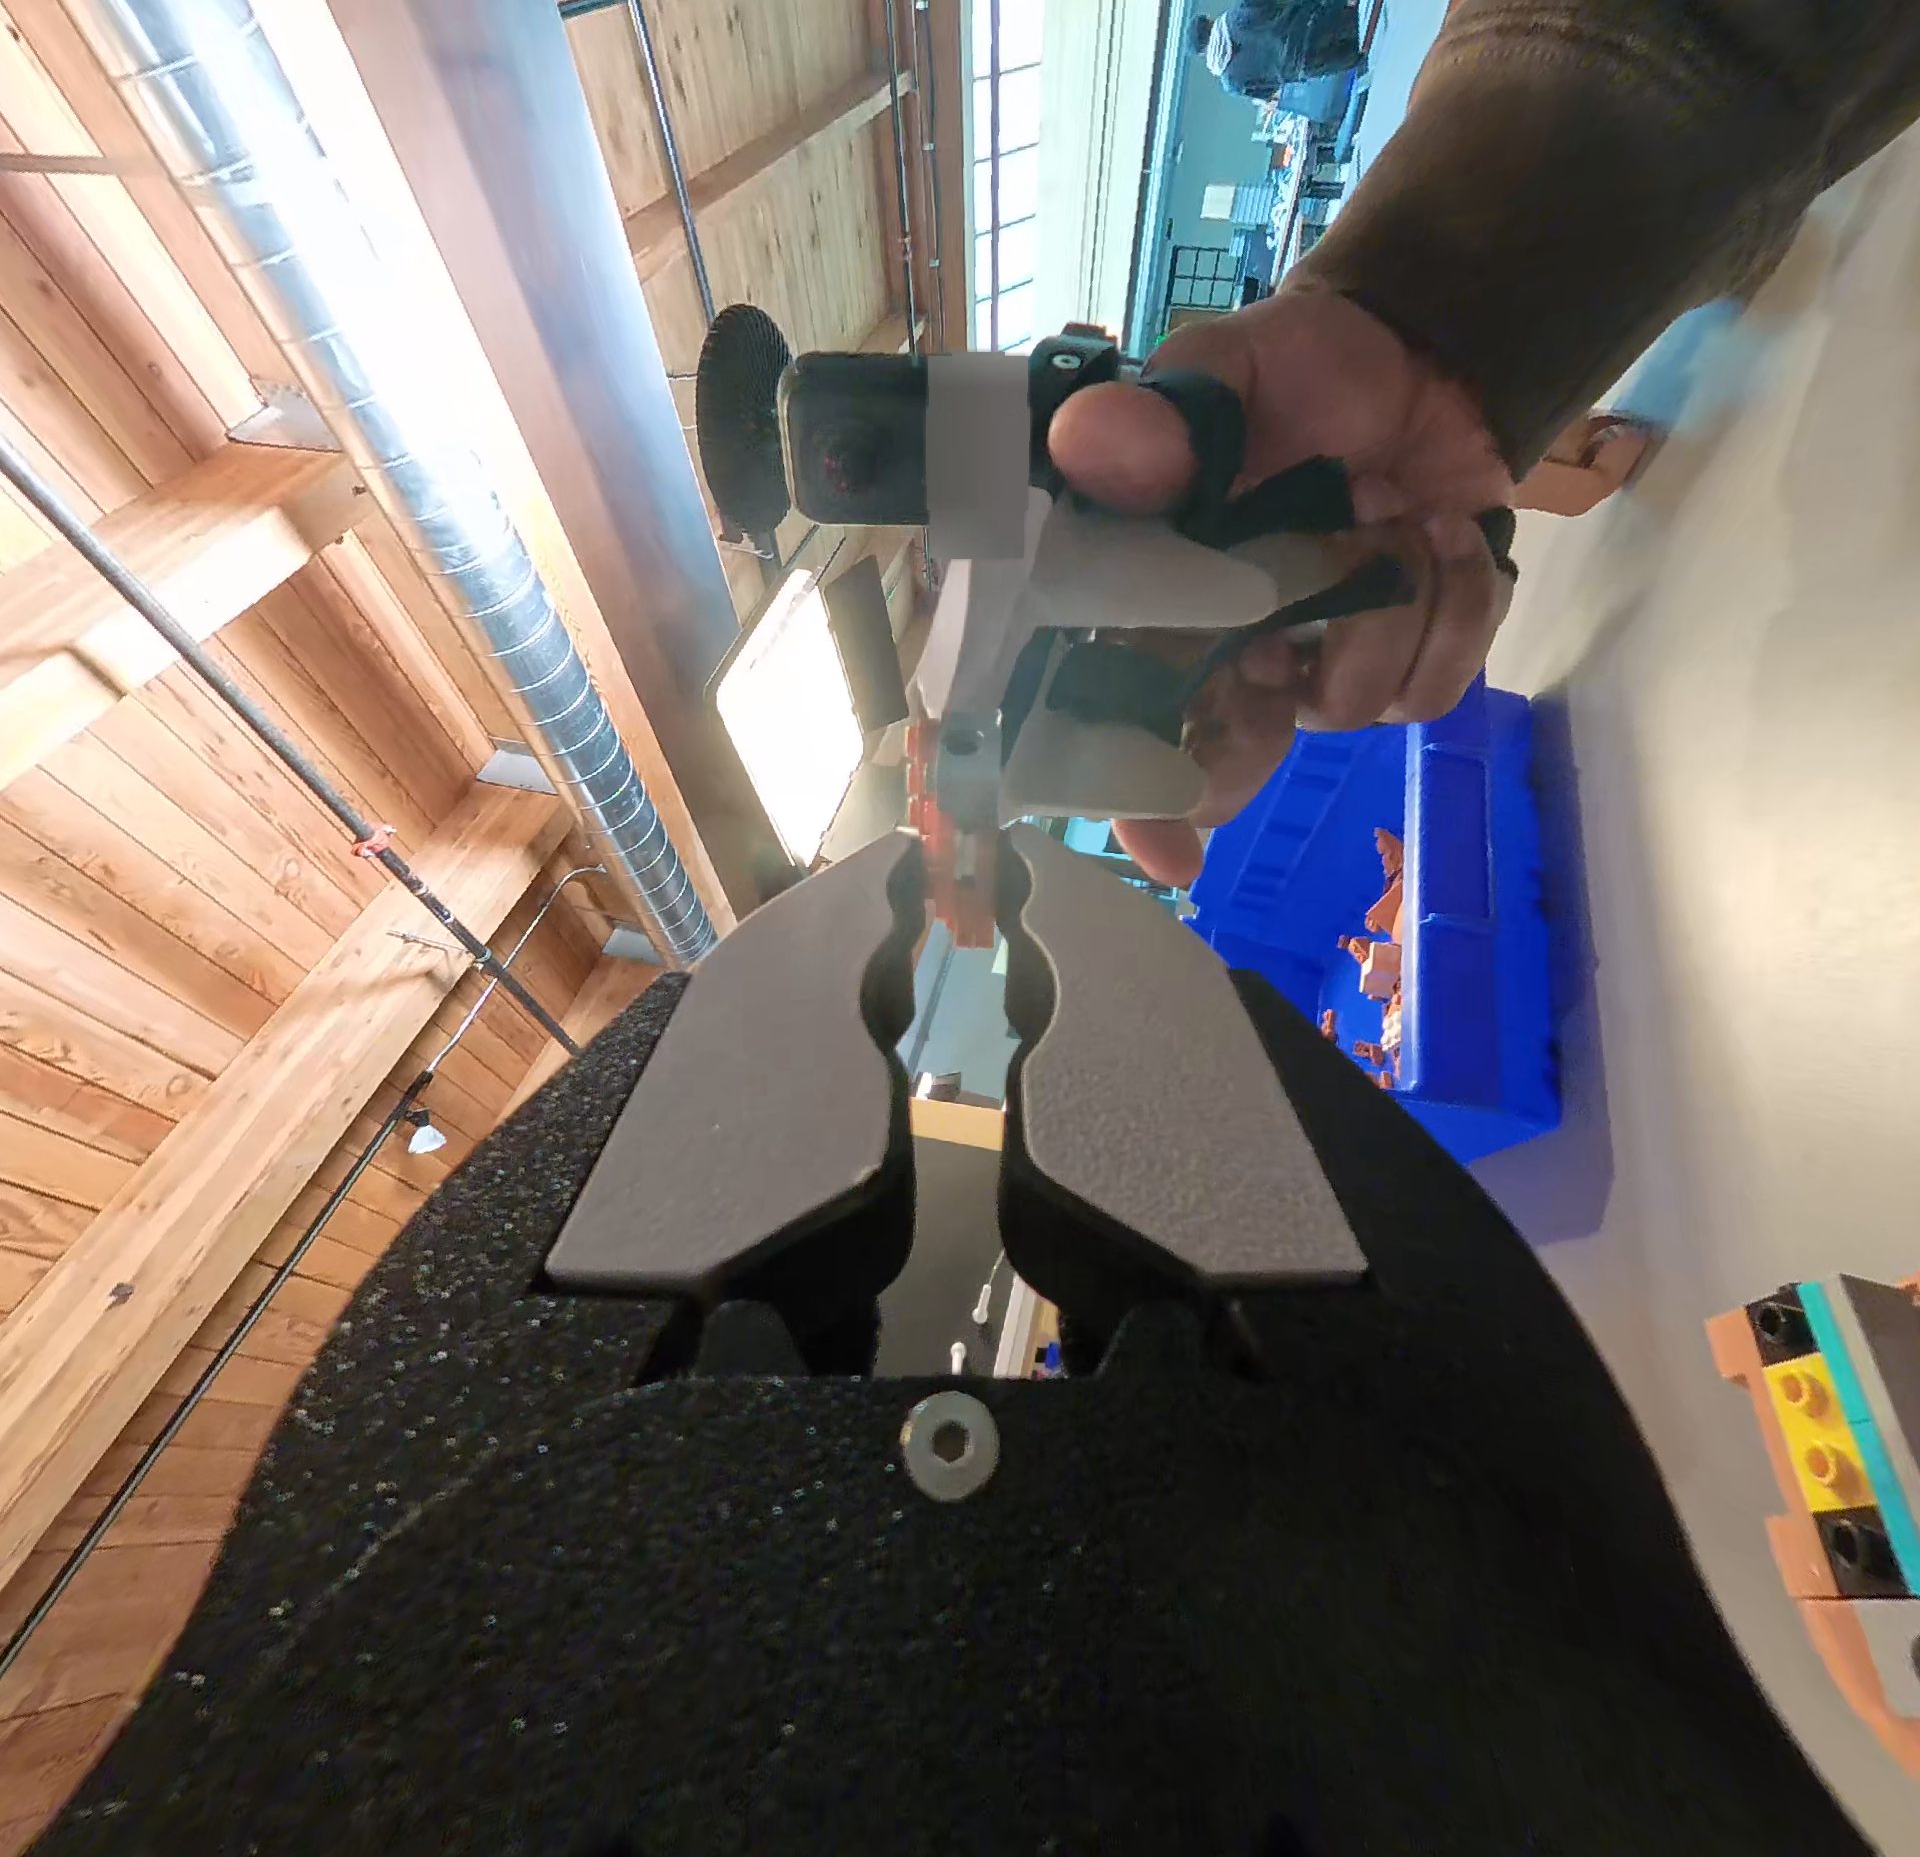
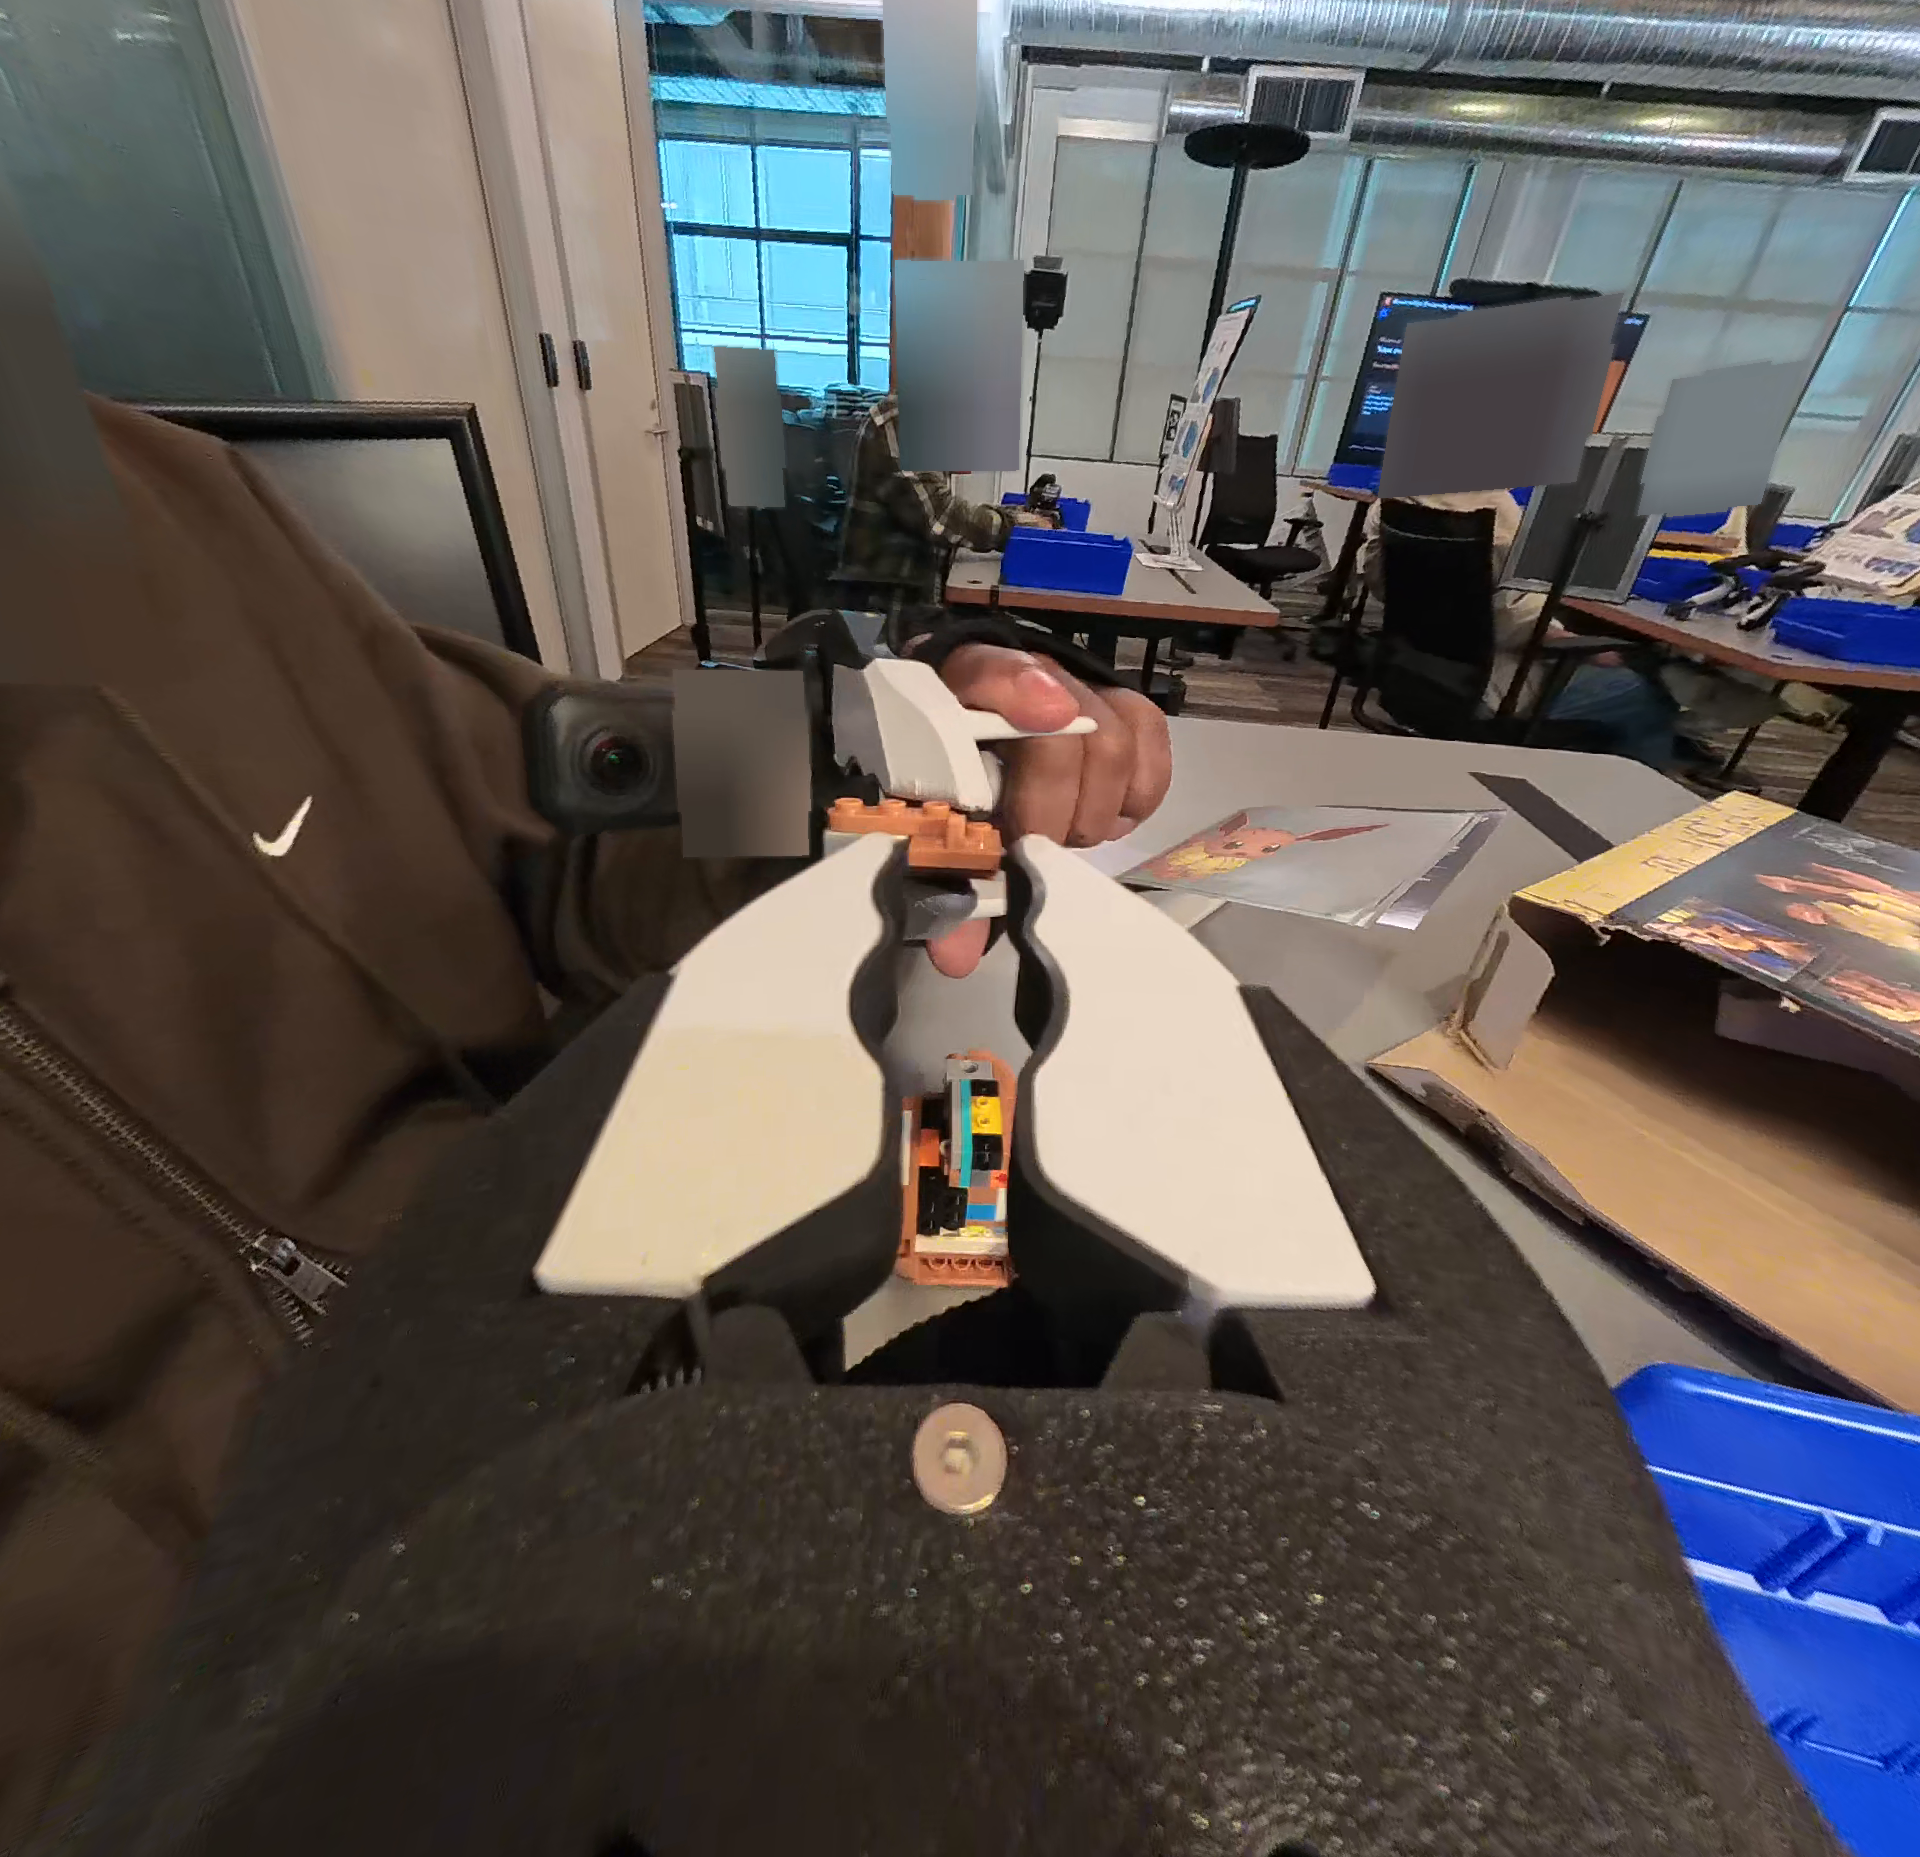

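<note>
Orange brick piece [image 2: 914, 833], a couple of studded plates stuck together, is up in the air over the grey table [image 2: 1351, 768], between both tools. The left gripper [image 1: 961, 872] pinches it from above and below. The right gripper [image 2: 951, 862] has its fingers nearly together, tips flanking the piece; I cannot tell whether they press on it.

A blue bin [image 1: 1455, 872] on the table holds loose brown and orange bricks [image 1: 1387, 934] in its compartments. A torn cardboard box [image 2: 1662, 1132] lies open toward the table's right edge, with a picture sheet [image 2: 1299, 851] beyond it. Below the raised piece, a small multicoloured brick build [image 2: 961, 1173] rests on the table.
</note>
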The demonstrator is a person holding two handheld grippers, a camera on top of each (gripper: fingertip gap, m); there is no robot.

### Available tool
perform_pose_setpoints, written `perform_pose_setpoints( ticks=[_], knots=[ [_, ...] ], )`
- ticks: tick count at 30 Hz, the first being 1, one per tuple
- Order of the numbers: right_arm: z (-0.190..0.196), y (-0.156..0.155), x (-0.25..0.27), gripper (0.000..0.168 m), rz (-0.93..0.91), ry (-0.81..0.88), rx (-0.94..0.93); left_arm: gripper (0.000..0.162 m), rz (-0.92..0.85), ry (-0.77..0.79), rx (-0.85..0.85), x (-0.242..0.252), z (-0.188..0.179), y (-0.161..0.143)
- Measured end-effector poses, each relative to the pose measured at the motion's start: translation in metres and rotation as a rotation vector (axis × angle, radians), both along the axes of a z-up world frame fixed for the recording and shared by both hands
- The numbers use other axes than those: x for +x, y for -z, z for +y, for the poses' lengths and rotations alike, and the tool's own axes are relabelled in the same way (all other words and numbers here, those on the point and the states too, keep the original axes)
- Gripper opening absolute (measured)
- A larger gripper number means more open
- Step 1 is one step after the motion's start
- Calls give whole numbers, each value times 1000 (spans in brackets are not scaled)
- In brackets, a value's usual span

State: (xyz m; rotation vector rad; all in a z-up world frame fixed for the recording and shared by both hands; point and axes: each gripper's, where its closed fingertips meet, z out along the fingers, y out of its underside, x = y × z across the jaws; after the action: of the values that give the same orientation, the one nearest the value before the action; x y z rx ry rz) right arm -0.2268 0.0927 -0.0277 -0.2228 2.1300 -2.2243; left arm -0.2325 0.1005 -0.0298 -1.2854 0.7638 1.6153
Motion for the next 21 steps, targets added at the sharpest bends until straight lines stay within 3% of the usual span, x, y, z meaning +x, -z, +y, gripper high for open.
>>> perform_pose_setpoints(
  ticks=[13, 16, 21],
  knots=[
    [3, -7, -5, 15, 176, 90, -71, 23, -220, 83, 25, -4, 0, 3],
    [5, -9, -4, 15, 235, 110, -93, 26, -377, 163, 38, -3, -2, 3],
    [10, -16, 5, 15, 293, 83, -160, 28, -863, 447, 88, 7, -9, -5]
  ],
)
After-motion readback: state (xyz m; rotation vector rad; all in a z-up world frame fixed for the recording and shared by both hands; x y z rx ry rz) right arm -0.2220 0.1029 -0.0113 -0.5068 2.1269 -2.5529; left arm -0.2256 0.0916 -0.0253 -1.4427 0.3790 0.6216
